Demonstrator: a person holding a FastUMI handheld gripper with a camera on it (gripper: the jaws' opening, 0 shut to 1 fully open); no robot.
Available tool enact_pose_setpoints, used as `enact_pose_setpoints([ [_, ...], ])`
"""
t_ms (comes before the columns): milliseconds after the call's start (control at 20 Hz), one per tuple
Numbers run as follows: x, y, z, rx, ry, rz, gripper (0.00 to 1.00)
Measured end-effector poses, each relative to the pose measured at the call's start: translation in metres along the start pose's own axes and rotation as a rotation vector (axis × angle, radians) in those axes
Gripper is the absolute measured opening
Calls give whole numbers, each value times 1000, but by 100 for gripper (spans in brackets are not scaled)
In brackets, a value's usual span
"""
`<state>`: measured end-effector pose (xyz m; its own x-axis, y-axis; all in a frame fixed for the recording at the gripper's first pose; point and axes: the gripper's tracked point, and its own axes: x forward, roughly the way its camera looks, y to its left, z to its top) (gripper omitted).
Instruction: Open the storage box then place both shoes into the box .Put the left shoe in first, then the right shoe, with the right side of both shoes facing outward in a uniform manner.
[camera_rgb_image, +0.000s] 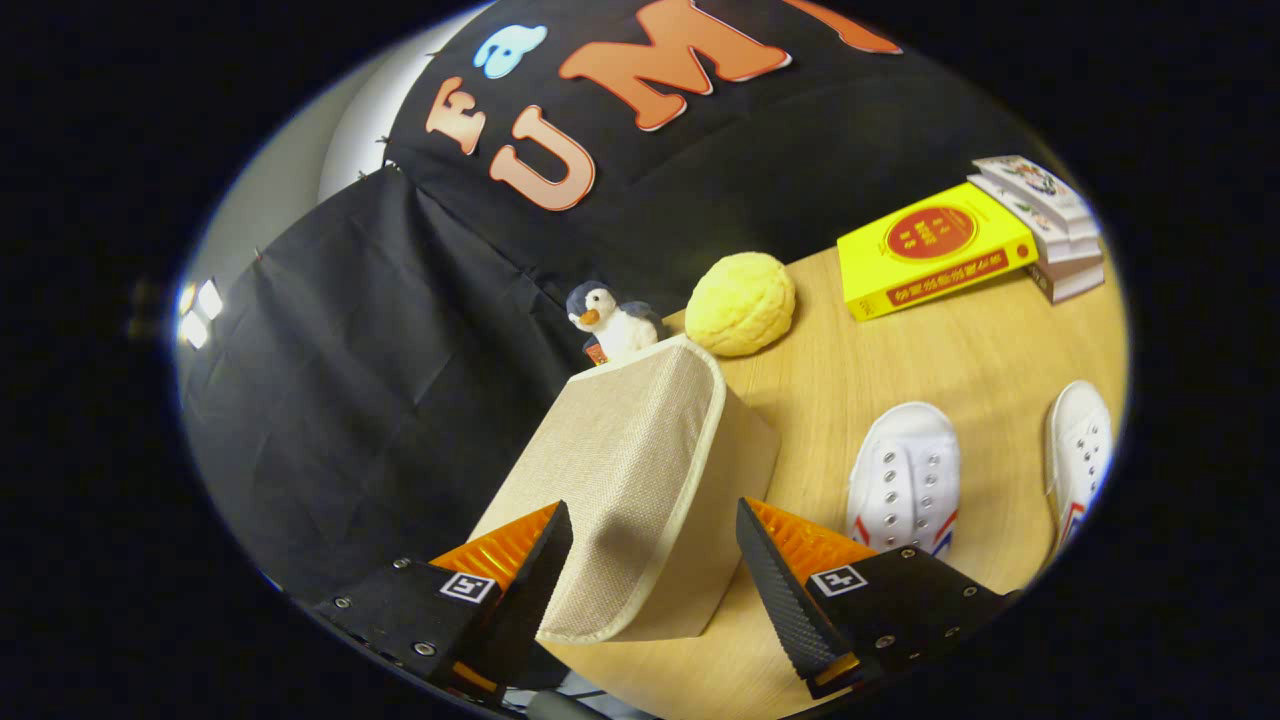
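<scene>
The claw (655, 560) is hanging spread and empty, its two fingers straddling the near corner of the closed storage box (640, 480) without touching it. The box is standing on the surface (900, 340) directly ahead, its lid running away from the fingers. Both shoes (905, 475) (1080, 455) are lying beside the box, off the right finger.

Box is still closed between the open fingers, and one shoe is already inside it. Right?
Not quite. The gripper view shows both shoes on the table beside the box, none inside. The rest holds: box closed, lying between the open fingers of the gripper.
</scene>
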<state>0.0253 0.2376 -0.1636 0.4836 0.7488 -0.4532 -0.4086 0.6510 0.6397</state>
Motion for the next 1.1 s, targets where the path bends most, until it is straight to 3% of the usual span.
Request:
enact_pose_setpoints([
  [150, 12, -5, -7, 70, 29, 16, 98],
  [350, 23, 9, -19, 222, 96, 116, 98],
  [650, 19, 18, -20, 282, 110, 136, 92],
  [700, 18, 17, -16, 278, 92, 126, 82],
  [950, -3, 27, 3, 288, 26, 126, 59],
  [1100, -17, 39, 20, 272, -22, 119, 39],
])
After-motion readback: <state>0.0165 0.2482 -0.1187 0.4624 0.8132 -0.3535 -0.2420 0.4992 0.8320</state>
